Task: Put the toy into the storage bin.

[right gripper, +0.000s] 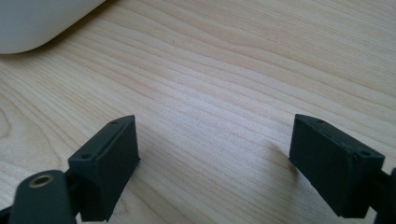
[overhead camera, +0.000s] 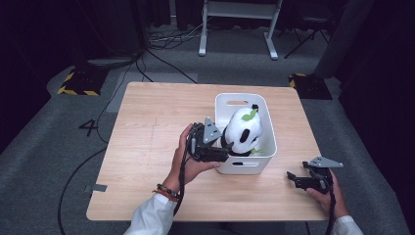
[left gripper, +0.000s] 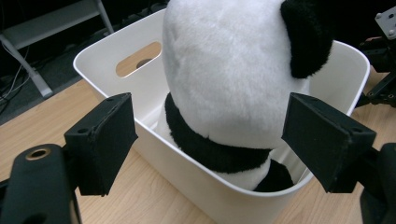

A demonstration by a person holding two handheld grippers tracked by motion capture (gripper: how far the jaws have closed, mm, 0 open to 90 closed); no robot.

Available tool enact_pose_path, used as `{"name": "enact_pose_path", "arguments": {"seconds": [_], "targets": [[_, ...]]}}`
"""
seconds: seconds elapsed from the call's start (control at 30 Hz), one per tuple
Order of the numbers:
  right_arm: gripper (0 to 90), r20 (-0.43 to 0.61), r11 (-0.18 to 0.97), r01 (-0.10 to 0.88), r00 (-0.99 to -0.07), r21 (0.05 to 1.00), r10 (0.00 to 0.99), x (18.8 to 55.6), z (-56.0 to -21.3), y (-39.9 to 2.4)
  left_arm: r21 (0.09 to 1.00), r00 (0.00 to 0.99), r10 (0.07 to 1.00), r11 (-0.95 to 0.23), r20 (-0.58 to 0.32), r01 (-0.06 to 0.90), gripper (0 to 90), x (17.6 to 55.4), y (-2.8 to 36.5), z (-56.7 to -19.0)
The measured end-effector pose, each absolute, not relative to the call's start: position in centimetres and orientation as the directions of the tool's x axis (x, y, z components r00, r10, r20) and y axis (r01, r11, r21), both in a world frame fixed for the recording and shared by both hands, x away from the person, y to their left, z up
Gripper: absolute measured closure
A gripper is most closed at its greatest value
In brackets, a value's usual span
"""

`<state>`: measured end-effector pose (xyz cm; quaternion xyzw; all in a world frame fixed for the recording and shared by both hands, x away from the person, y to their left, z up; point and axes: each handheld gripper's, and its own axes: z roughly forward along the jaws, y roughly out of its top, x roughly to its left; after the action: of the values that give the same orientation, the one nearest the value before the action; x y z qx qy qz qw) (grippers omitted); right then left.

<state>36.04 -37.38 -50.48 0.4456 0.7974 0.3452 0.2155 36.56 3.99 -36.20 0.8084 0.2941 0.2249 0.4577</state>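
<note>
Panda toy [left gripper: 229, 79] sat upright in the bin [left gripper: 140, 140] directly ahead of the left gripper [left gripper: 210, 140] — jaws apart, untouching; right gripper [right gripper: 215, 154] open, idle near the table's front-right corner.

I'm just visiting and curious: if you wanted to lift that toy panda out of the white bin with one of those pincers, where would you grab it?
Probably the panda at its black neck band, from above on the left gripper side. The band is narrower than the round head and sits just above the bin rim, so open jaws could close round it.

Dark room w/ grey carpet floor [overhead camera: 44, 161], white desk frame [overhead camera: 238, 29], floor cables [overhead camera: 161, 61].
</note>
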Motion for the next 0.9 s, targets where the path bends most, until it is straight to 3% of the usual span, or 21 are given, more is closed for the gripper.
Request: {"name": "enact_pose_path", "arguments": {"seconds": [0.9], "targets": [[15.8,-0.034,0.363,0.563,-0.510,0.742,0.860,36.1,-50.5,-37.4,0.866,0.658,0.746,-0.391,0.100,0.311,17.2,36.6,8.7,-36.7]]}}
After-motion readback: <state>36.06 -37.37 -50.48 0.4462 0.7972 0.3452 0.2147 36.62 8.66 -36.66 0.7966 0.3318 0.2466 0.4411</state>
